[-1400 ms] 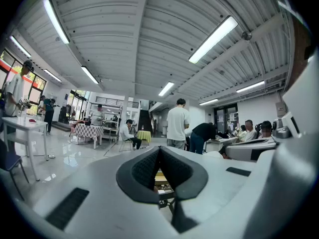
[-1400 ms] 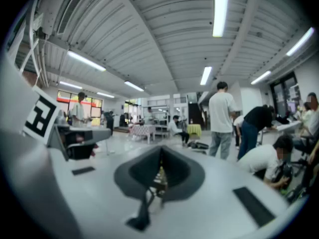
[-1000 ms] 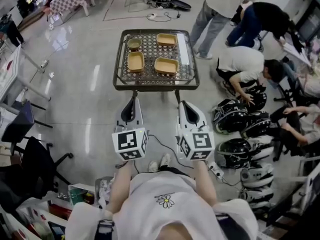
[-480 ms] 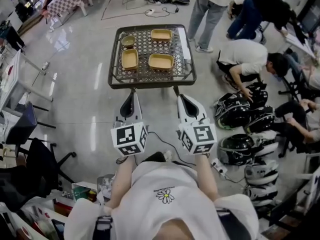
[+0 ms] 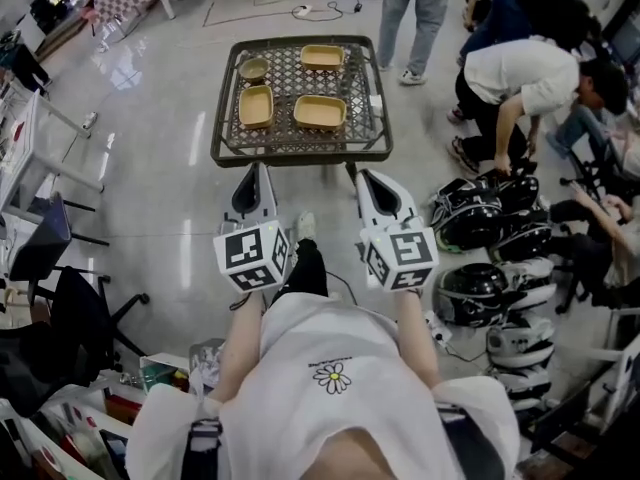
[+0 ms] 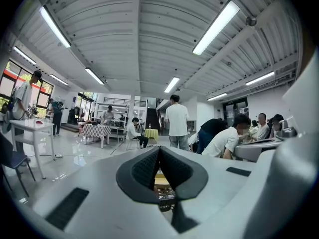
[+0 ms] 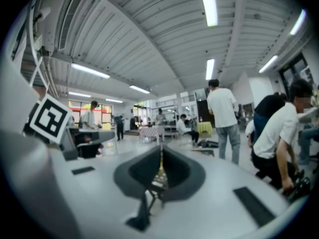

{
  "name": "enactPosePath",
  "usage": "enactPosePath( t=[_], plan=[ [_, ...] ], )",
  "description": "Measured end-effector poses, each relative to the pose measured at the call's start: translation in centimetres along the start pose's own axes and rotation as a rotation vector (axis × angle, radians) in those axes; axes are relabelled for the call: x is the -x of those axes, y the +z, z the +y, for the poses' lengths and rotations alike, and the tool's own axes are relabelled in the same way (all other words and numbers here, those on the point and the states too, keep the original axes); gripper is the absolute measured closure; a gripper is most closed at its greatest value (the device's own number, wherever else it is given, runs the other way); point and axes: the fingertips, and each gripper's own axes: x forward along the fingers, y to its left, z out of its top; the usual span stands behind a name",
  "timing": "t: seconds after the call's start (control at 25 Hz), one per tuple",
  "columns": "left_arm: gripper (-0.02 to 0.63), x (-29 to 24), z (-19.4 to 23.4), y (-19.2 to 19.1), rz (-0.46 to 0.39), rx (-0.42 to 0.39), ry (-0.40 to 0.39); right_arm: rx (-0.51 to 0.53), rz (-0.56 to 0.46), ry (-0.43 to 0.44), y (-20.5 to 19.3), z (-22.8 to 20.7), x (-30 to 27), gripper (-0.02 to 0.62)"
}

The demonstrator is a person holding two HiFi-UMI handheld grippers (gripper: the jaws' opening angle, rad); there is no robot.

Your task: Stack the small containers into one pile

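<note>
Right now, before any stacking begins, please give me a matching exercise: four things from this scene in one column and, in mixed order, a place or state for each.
Things:
1. small round container
2. left gripper
3. helmets
4. mesh table

Places or states:
a. on the floor, at the person's right
b. dark frame with a lattice top
c. jaws shut, nothing held
d. far left corner of the table

Pairs: 1-d, 2-c, 3-a, 4-b

Dark lattice-topped table point(image 5: 296, 154) bearing three tan rectangular containers point(image 5: 320, 112) and one small round bowl point(image 5: 254, 68), all apart
</note>
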Motion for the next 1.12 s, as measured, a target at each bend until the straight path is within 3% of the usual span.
enactPosePath(
  t=[0.28, 0.56, 0.88, 1.12],
  plan=[
    [0.58, -7.1, 1.5, 1.0, -0.042, 0.009, 0.002, 0.057, -0.013, -0.016, 1.7, -3.7, -5.5, 0.561],
    [0.58, -15.9, 4.4, 1.0, -0.023, 0.033, 0.007, 0.064, 0.018, -0.079, 2.0, -8.0, -12.0, 0.561],
    [0.58, -27.9, 5.6, 0.8, 0.029, 0.054, -0.062, 0.026, 0.076, -0.122, 2.6, -12.9, -21.9, 0.561],
    [0.58, -36.2, 7.3, 2.4, 0.046, 0.05, -0.132, 0.014, 0.056, -0.138, 5.2, -15.1, -31.0, 0.561]
  ],
)
